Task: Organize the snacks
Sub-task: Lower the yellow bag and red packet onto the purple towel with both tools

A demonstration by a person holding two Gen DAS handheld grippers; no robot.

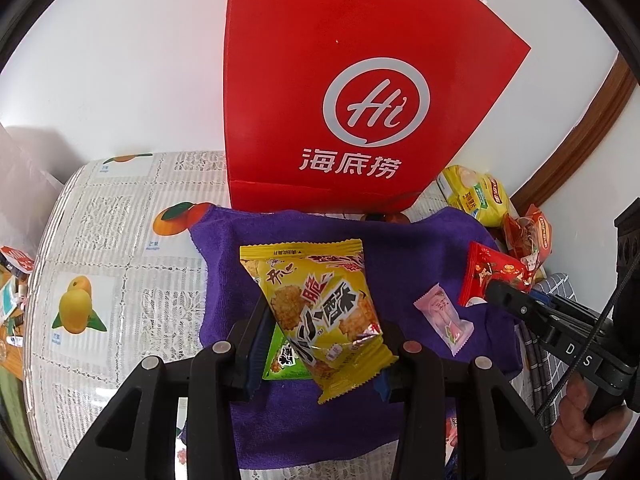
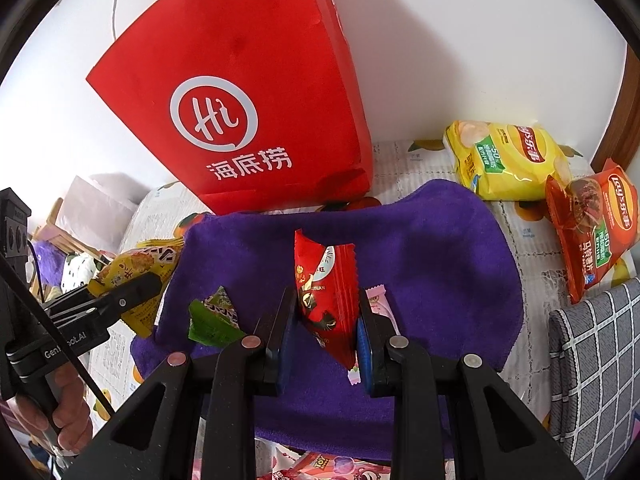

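Snacks are held above a purple towel [image 1: 400,240]: a yellow rice-cracker packet [image 1: 320,312] is clamped by the left gripper [image 1: 318,354], a red snack packet [image 2: 326,300] by the right gripper [image 2: 326,344]. Far behind, a red Haidilao paper bag [image 2: 248,92] is stood upright.

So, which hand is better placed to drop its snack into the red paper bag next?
Hard to call; slightly the left. The left gripper holds its yellow cracker packet almost directly before the red paper bag; the right gripper holds its red packet further aside.
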